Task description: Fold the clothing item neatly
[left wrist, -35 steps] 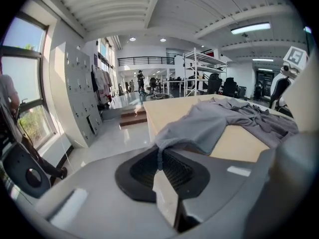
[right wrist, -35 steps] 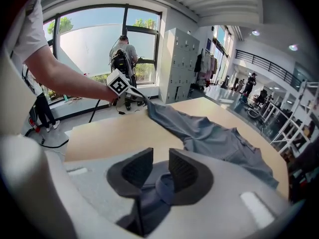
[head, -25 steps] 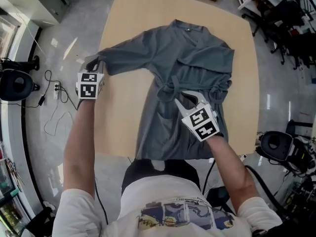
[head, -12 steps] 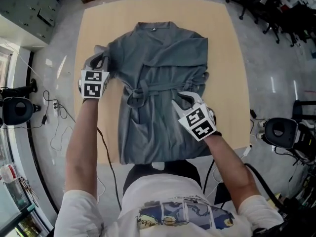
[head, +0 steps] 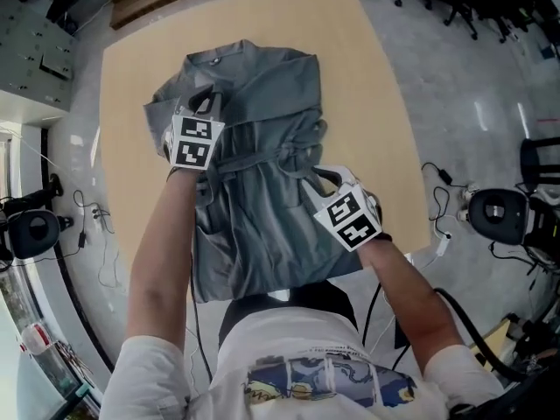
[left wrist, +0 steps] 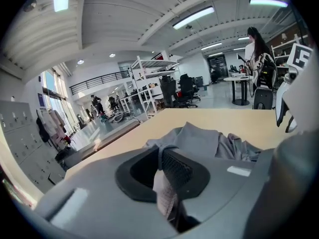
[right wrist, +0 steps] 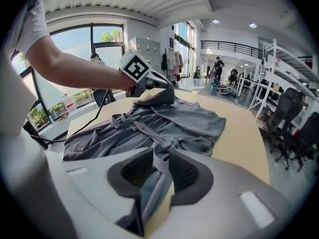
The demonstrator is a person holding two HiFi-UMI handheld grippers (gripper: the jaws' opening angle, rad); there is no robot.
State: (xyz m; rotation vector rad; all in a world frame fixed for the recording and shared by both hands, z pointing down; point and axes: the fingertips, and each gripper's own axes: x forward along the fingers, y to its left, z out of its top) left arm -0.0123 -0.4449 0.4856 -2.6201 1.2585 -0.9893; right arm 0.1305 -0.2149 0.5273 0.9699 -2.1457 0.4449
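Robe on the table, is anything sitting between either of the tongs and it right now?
Nothing visible does. The left tongs are shut on the robe, on fabric at its upper left in the head view, and the right tongs are shut on fabric by the belt.

Tan table (head: pixel 367 86) in front of me, cables (head: pixel 90 226) on the grey floor (head: pixel 490 103) at my left, black office chairs (head: pixel 459 3) beyond, white shelving rack (left wrist: pixel 149 78), a person (left wrist: pixel 256 49) standing far off

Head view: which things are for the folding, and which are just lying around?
For the job: grey robe, wooden table, left gripper, right gripper.
Just lying about: floor cables, office chairs.
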